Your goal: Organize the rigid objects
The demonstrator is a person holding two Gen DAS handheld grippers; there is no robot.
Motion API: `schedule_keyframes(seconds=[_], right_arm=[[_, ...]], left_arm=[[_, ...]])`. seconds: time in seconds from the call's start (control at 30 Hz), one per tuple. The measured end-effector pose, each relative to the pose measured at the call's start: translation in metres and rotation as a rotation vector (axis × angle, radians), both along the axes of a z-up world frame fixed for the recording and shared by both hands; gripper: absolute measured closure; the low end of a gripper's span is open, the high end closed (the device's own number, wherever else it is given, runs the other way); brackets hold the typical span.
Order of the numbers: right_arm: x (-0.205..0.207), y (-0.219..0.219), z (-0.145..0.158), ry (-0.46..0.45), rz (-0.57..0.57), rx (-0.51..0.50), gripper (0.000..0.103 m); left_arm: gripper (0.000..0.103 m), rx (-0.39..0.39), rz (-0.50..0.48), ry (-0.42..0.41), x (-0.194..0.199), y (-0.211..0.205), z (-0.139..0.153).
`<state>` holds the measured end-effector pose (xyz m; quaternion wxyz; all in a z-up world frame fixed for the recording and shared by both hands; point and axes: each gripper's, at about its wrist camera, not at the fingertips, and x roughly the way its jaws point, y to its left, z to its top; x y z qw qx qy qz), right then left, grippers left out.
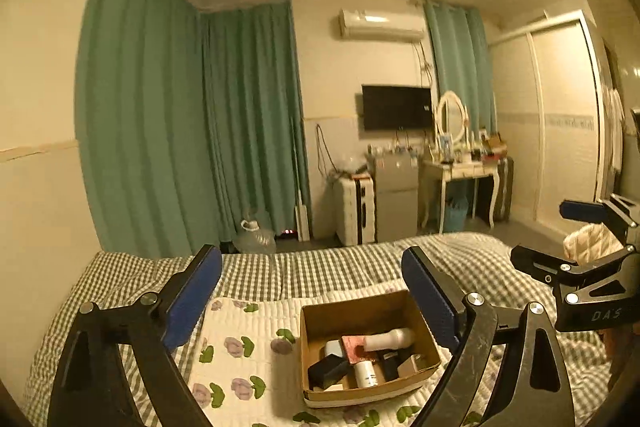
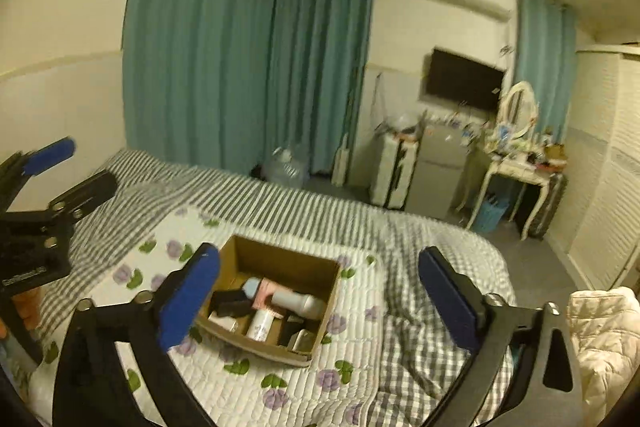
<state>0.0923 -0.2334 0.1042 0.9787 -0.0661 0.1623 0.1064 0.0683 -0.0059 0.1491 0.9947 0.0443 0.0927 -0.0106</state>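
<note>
An open cardboard box (image 1: 424, 327) sits on a floral quilt on the bed; it also shows in the right wrist view (image 2: 320, 277). Inside lie several small items: a white bottle (image 1: 390, 339), a pink packet (image 1: 354, 347), a black case (image 1: 328, 371) and a small white tube (image 1: 366, 373). My left gripper (image 1: 312, 291) is open and empty, held above and behind the box. My right gripper (image 2: 320, 291) is open and empty, also above the box. Each gripper shows at the edge of the other's view, the right one (image 1: 556, 243) and the left one (image 2: 80, 167).
The bed has a grey checked cover (image 1: 328, 267) with the floral quilt (image 1: 240, 359) on top. A cream padded jacket (image 2: 604, 339) lies at the bed's right. Beyond the bed stand a water jug (image 1: 256, 235), a suitcase, a small fridge and a dressing table (image 1: 464, 171).
</note>
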Motion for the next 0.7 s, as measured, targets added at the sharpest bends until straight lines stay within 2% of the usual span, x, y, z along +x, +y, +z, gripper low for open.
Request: schedule_keyframes(seconds=[0.1,0.2,0.33,0.43,0.57,0.63,0.7], right_arm=[[-0.017,-0.003,-0.002,-0.034,-0.033,0.025,0.0],[-0.027,-0.006,-0.012,-0.037,-0.021,0.058,0.0],[-0.037,-0.008,-0.037,-0.051,-0.04,0.084,0.0],[-0.036,-0.006,-0.066,-0.048,-0.05,0.097,0.0],[-0.033,-0.002,-0.111,-0.04,-0.058,0.106,0.0],[-0.03,-0.001,-0.127,-0.027,-0.065,0.115,0.0],[-0.027,-0.001,-0.143,-0.001,-0.063,0.126,0.0]], left_arm=[[0.008,-0.008,0.019,-0.08,-0.02,0.0,-0.002],[0.007,-0.014,0.034,-0.094,-0.026,0.0,-0.013],[0.007,-0.072,0.004,-0.023,-0.019,0.007,-0.04],[0.007,-0.094,0.015,0.022,-0.011,0.01,-0.069],[0.007,0.006,0.057,0.074,-0.011,0.001,-0.116],[0.007,0.008,0.075,0.101,-0.011,0.0,-0.139],[0.007,-0.023,0.067,0.107,-0.013,0.002,-0.153]])
